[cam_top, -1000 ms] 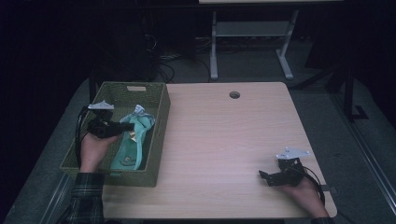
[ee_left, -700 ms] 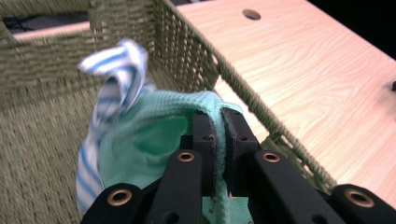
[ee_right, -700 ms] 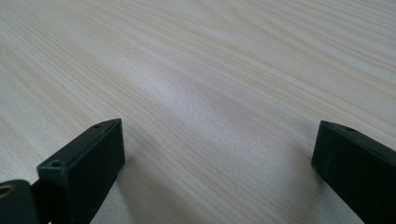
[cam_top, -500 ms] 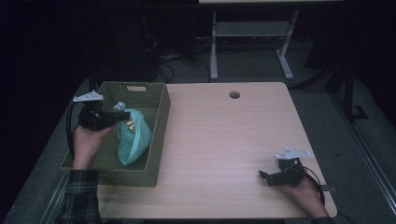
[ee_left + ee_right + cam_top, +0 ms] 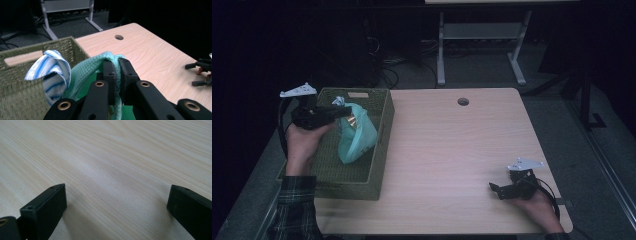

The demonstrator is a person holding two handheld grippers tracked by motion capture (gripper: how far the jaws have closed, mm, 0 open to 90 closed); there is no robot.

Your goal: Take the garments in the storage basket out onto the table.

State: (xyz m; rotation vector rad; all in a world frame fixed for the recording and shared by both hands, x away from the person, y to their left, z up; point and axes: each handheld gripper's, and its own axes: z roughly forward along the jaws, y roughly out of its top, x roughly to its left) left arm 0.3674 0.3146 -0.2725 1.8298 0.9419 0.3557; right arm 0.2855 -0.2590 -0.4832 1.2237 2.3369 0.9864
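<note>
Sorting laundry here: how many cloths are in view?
2. A green cloth is pinched in the left tool, hanging over the basket. A blue-striped cloth hangs beside it. More may lie hidden in the basket.

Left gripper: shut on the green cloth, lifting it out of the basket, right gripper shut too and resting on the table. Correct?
Not quite: the right gripper is open, its jaws wide apart over the bare table in the right gripper view. The rest holds: left gripper pinches the green cloth above the basket.

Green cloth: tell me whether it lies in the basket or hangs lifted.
Lifted. The green cloth hangs bunched from the left gripper, jaws shut on its edge, above the basket.
</note>
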